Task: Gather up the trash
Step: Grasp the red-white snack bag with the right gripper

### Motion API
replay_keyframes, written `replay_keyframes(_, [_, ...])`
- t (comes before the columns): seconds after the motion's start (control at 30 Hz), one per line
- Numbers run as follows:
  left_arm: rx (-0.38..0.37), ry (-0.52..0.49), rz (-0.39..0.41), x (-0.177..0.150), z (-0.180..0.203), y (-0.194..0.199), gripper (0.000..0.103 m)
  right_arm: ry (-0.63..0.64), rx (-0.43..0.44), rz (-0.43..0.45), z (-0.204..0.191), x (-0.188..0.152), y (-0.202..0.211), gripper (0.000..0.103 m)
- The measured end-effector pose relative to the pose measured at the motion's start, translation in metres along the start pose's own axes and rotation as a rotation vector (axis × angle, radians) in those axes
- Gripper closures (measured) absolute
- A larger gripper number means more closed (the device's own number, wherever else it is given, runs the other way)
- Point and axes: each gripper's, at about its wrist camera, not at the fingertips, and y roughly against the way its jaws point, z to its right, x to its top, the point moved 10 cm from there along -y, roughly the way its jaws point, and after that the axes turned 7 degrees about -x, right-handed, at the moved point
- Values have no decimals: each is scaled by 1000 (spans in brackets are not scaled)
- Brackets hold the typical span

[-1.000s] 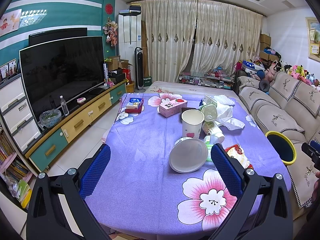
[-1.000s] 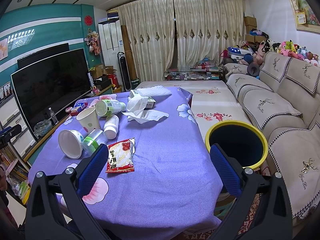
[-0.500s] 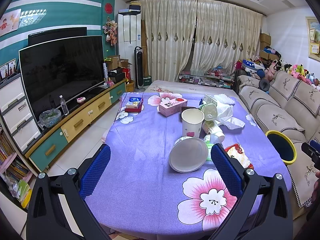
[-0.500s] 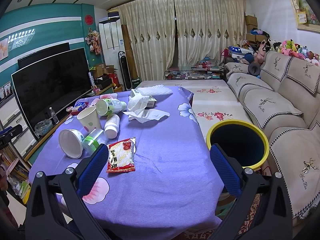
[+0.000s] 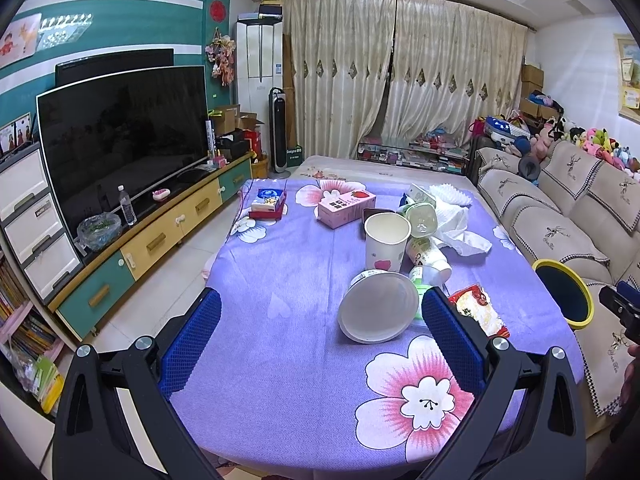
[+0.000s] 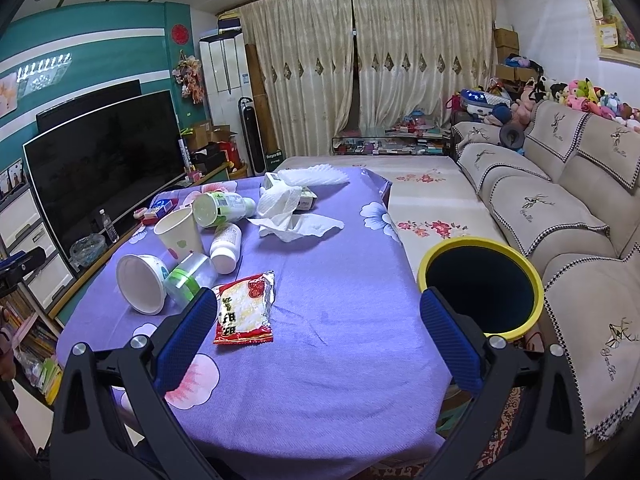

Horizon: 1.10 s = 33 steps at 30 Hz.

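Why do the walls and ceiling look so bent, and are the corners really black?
Left wrist view: a fisheye lens bows the ceiling and TV, and its round image leaves black corners. Right wrist view: same bending along the sofa; the table is sharp and evenly lit, with no strong glare.

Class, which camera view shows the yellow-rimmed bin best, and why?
The right wrist view: the yellow-rimmed bin appears large, its whole rim and dark inside visible beside the table. The left wrist view shows it small, near the frame's right edge.
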Motion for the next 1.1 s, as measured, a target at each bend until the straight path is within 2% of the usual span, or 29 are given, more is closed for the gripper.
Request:
replay_keyframes(0.17, [-6, 9, -7, 0, -2, -7, 4, 19, 25, -36, -14, -5, -19, 6])
replay_keyframes(0.57, [-28, 15, -49, -7, -8, -34, 4, 131, 124, -218, -83, -32, -104, 6])
replay_keyframes(0.8, [-29, 20, -65, -11, -13, -50, 4, 194, 100, -305, -105, -49, -154, 6])
replay_keyframes(0.93, [-28, 27, -74, -12, -17, -56, 4, 217, 91, -334, -111, -55, -168, 6])
replay_keyframes(0.97, [-27, 29, -76, -12, -17, -57, 4, 227, 87, -344, -113, -58, -171, 7])
replay_keyframes(1.1, [-31, 32, -86, -16, -17, -64, 4, 250, 59, -349, -112, -61, -177, 26])
